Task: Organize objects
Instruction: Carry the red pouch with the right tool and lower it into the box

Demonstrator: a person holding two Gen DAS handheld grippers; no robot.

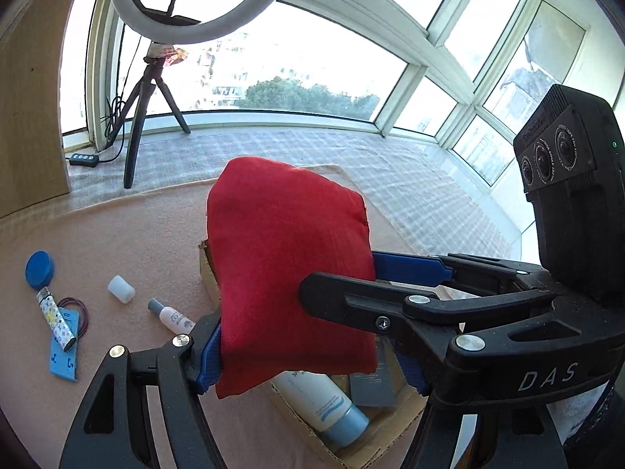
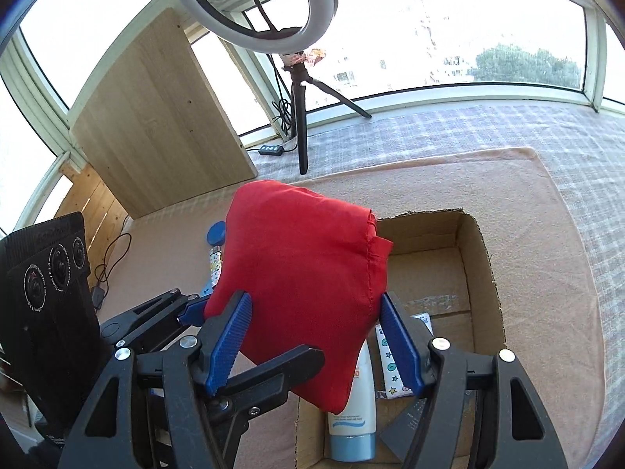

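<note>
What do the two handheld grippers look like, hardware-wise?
Both match: black plastic linkage frames with silver pivot rivets and blue ribbed finger pads. The right gripper, seen from the left wrist view, carries white "DAS" lettering and a black three-lens camera block with a green LED. The left gripper has the same block.

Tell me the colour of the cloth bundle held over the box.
Plain red cloth bundle, clearest in the right wrist view.
</note>
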